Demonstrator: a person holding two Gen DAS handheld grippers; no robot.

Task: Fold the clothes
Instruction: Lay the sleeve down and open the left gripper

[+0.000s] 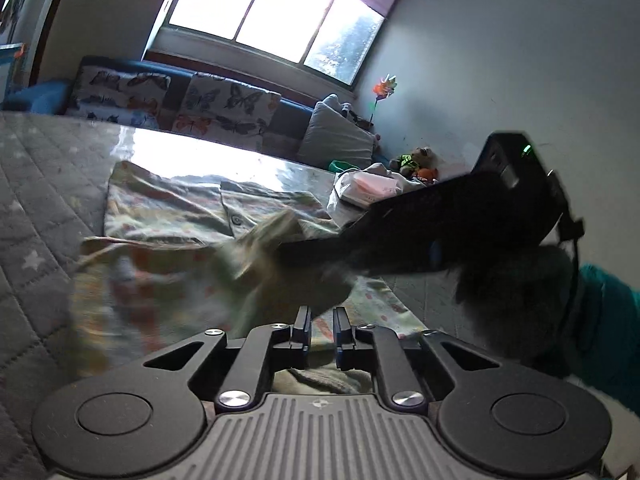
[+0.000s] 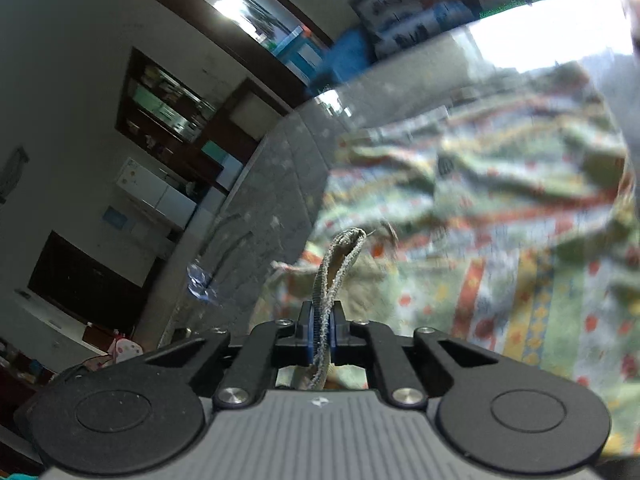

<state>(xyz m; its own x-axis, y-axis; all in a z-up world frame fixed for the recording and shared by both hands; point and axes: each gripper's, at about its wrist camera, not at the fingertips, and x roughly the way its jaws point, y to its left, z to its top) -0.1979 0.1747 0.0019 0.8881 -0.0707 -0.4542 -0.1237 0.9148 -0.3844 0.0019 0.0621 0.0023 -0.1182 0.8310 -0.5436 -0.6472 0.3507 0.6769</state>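
Observation:
A light green garment (image 1: pixel 168 208) with orange and yellow patterned stripes and a button lies rumpled on a grey quilted bed (image 1: pixel 40 200). My left gripper (image 1: pixel 322 320) is shut on a fold of it near the bed's front edge. The right gripper (image 1: pixel 280 252) reaches in from the right, blurred, with a bunch of the same cloth at its tip. In the right wrist view my right gripper (image 2: pixel 322 316) is shut on a hem of the garment (image 2: pixel 500 208), which loops up between the fingers; the cloth spreads across the bed (image 2: pixel 272 184) to the right.
Butterfly-print cushions (image 1: pixel 224 108) and a grey pillow (image 1: pixel 336 136) line the bed's far side under a window. A white bundle (image 1: pixel 368 188), a plush toy (image 1: pixel 416 160) and a pinwheel (image 1: pixel 384 88) sit at the back right. A teal sleeve (image 1: pixel 608 320) is at right. Dark shelves (image 2: pixel 168 116) stand beyond the bed's left side.

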